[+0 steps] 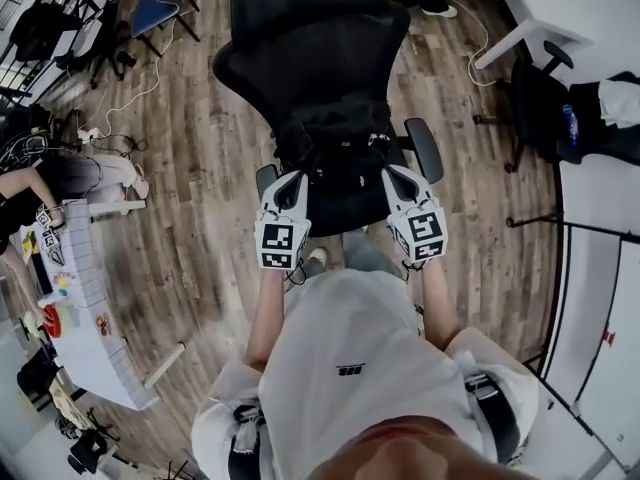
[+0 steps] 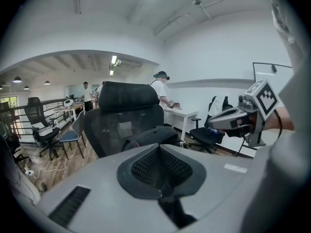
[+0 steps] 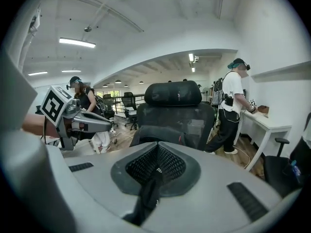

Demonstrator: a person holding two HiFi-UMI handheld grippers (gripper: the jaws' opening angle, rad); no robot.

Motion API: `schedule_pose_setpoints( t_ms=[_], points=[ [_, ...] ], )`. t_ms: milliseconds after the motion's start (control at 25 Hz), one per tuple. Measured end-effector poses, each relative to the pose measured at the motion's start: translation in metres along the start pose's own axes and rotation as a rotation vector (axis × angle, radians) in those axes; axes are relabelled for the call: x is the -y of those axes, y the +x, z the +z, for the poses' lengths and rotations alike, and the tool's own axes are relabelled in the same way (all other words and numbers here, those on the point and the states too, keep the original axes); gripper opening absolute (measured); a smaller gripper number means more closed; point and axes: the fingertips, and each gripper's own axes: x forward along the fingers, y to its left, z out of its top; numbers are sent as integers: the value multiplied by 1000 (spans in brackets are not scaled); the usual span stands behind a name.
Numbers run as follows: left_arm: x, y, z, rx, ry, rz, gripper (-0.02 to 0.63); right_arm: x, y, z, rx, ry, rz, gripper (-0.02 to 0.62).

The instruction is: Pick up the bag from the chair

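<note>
Wooden floor point(image 1: 200, 168) lies under a chair point(image 1: 300, 28) holding a black bag point(image 1: 335, 140). Fingers of the left gripper point(image 1: 292, 180) and right gripper point(image 1: 393, 174) pinch its straps point(image 3: 146, 193).

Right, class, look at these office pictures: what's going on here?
A person stands facing a black mesh office chair, with tongs in each hand. A black fabric bag sits on its seat. The left tongs and right tongs are both at the bag's near edge, each shut on a black strap of it. The bag appears to rest on the seat, not yet lifted.
</note>
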Motion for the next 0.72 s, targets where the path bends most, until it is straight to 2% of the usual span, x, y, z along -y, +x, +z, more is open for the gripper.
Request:
schedule_pose_setpoints(
  t_ms=[720],
  points=[
    [-29,34,-33,-60,-56,170,12,39,51,-41,-97,-61,82,-2]
  ],
)
